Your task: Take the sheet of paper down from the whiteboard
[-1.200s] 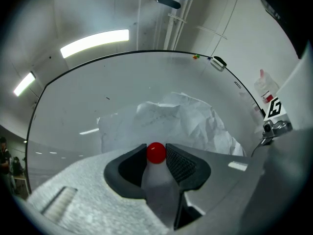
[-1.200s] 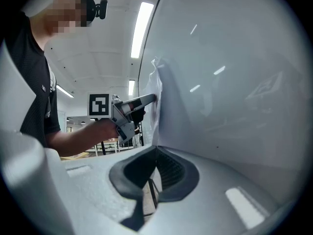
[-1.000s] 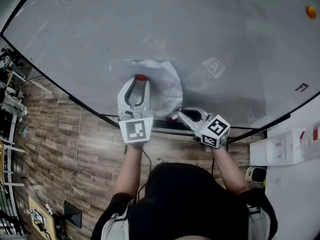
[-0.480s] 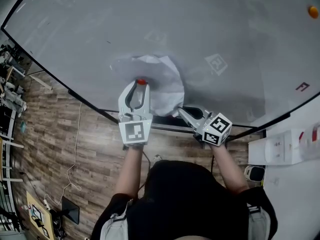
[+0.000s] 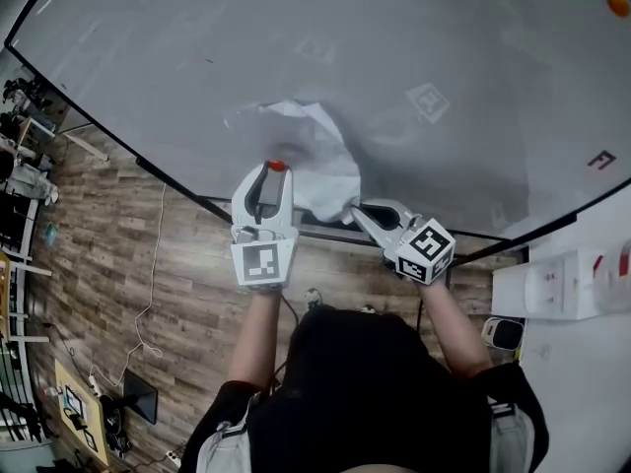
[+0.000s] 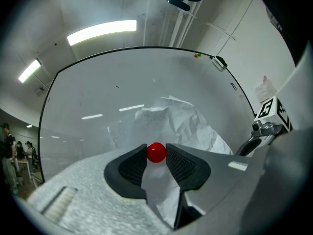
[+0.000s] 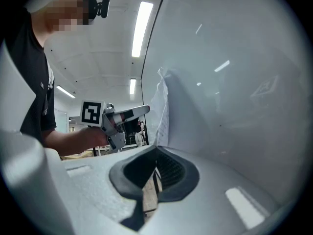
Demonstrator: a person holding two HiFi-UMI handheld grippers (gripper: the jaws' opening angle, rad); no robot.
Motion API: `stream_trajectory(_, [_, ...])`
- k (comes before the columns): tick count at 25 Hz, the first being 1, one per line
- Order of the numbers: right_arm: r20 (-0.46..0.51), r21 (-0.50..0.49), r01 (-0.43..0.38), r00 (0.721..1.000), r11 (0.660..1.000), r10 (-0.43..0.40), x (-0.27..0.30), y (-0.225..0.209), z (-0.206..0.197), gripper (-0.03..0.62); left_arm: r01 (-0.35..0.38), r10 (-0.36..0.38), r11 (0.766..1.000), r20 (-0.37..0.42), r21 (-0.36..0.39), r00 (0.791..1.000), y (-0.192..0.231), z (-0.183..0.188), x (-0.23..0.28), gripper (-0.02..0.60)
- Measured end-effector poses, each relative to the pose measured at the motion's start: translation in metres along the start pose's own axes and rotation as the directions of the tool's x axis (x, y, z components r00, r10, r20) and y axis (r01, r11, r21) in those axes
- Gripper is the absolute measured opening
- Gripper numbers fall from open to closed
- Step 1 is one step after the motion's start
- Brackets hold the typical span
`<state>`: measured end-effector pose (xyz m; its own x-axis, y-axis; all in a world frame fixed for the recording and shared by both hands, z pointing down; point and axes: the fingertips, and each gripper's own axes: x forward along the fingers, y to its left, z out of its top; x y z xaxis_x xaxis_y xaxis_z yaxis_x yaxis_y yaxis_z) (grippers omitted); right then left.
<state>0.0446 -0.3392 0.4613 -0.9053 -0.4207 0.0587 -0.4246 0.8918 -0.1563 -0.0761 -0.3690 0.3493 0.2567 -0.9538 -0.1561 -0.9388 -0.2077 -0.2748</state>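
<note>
A crumpled white sheet of paper point(image 5: 314, 154) hangs against the whiteboard point(image 5: 454, 57), bulging off it. My left gripper point(image 5: 276, 171) is shut on a small red round magnet point(image 5: 277, 166) in front of the sheet's lower left part. In the left gripper view the magnet point(image 6: 156, 152) sits pinched between the fingertips, with the paper point(image 6: 178, 124) behind it. My right gripper point(image 5: 354, 211) is shut on the sheet's lower right corner. In the right gripper view the paper's edge point(image 7: 162, 112) runs down into the shut gripper point(image 7: 155, 165).
An orange magnet point(image 5: 617, 4) sticks to the board's far top right. The board's dark bottom rail and tray point(image 5: 330, 233) run just below the grippers. A white wall box point(image 5: 557, 289) is at the right. Cables lie on the wooden floor point(image 5: 108, 264).
Both grippers have drawn back and down from the board a little, the left one carrying the red magnet. The sheet bulges further off the board.
</note>
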Motion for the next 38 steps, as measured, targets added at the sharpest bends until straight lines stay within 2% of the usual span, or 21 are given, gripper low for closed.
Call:
stream_trajectory(3, [-0.024, -0.02, 0.003, 1.0, 1.0, -0.003, -0.006, 0.005, -0.014, 0.004, -0.015, 0.015, 1.0, -0.031, -0.012, 0.999, -0.003, -0.01, -0.014, 0.132])
stream_trajectory(11, [-0.065, 0.014, 0.003, 0.998, 1.0, -0.002, -0.019, 0.022, -0.034, 0.003, -0.021, 0.008, 0.995, -0.123, -0.097, 0.992, -0.018, -0.038, -0.051, 0.132])
stream_trajectory(18, [-0.084, -0.017, 0.069, 0.994, 0.997, -0.07, -0.035, 0.045, -0.052, 0.004, 0.024, -0.037, 0.991, -0.098, -0.13, 0.994, -0.03, -0.048, -0.081, 0.132])
stream_trajectory(24, [-0.106, -0.045, 0.154, 0.982, 0.987, -0.158, -0.021, 0.074, -0.057, 0.003, 0.091, -0.103, 0.984, -0.072, -0.15, 0.992, -0.007, -0.045, -0.115, 0.132])
stream_trajectory(33, [-0.115, -0.112, 0.237, 0.961, 0.965, -0.25, 0.012, 0.146, -0.075, 0.003, 0.168, -0.188, 0.969, -0.101, -0.18, 0.977, 0.036, -0.069, -0.183, 0.132])
stream_trajectory(38, [-0.122, -0.135, 0.264, 0.952, 0.955, -0.281, 0.022, 0.188, -0.092, 0.003, 0.187, -0.207, 0.964, -0.096, -0.189, 0.974, 0.05, -0.079, -0.223, 0.132])
